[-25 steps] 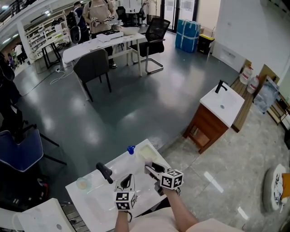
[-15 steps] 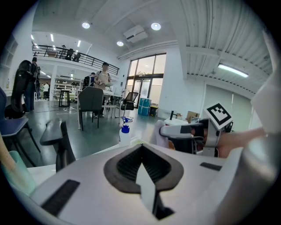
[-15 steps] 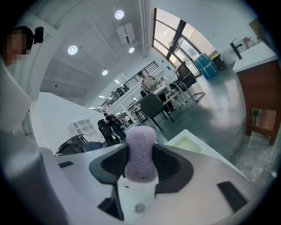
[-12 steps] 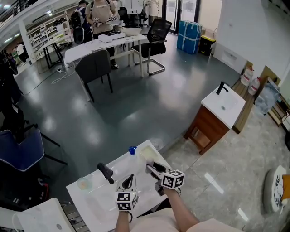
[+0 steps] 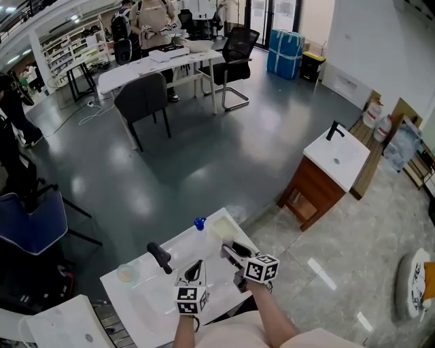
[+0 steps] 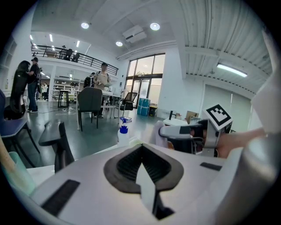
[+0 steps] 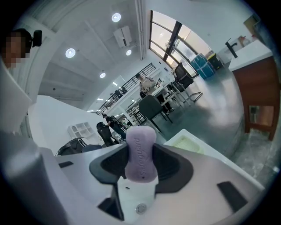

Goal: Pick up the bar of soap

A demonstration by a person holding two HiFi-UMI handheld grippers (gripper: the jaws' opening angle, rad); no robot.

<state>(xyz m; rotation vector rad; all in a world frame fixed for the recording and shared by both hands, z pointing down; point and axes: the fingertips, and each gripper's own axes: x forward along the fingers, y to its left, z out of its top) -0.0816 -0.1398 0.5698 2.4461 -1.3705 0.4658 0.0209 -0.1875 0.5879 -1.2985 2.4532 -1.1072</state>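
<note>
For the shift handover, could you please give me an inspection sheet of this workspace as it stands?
Surface: white basin counter with black tap.
Job's things: purple bar of soap, held above the basin.
Clutter: blue-capped bottle, pale soap dish, small cup.
Grippers: right gripper shut on the soap; left gripper shut, empty.
Cables: one cable loose on floor by far desk.
Surroundings: second basin cabinet, office chairs, people at that desk.

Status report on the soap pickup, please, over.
Left gripper shut, empty. Right gripper shut on purple soap bar, held above sink. Nothing blocking.
</note>
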